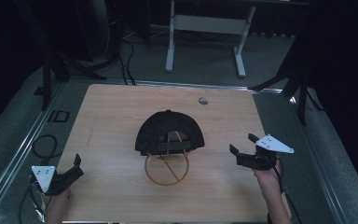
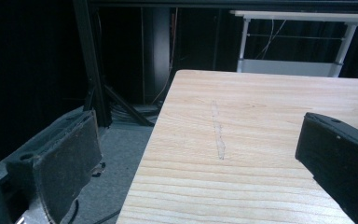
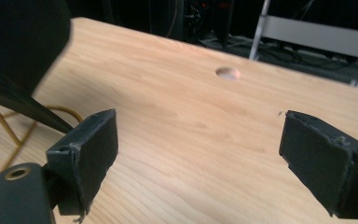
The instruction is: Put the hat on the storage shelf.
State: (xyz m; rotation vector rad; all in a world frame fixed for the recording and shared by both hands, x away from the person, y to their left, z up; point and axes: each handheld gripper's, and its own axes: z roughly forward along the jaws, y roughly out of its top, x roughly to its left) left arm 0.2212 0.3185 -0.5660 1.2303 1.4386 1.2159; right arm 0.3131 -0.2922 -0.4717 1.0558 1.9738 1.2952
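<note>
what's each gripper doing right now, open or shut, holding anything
Left gripper: open, holding nothing.
Right gripper: open, holding nothing, apart from the black cap.

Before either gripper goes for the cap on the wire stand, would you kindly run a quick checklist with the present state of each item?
1. Left gripper open and empty: ok; its jaws stand wide apart.
2. Right gripper open and empty: ok.
3. Black cap seated on the gold wire stand: ok.
4. Stand upright on the table: ok.
5. Bare tabletop between each gripper and the cap: ok.
6. How firmly the cap sits on the stand: cannot tell.
</note>
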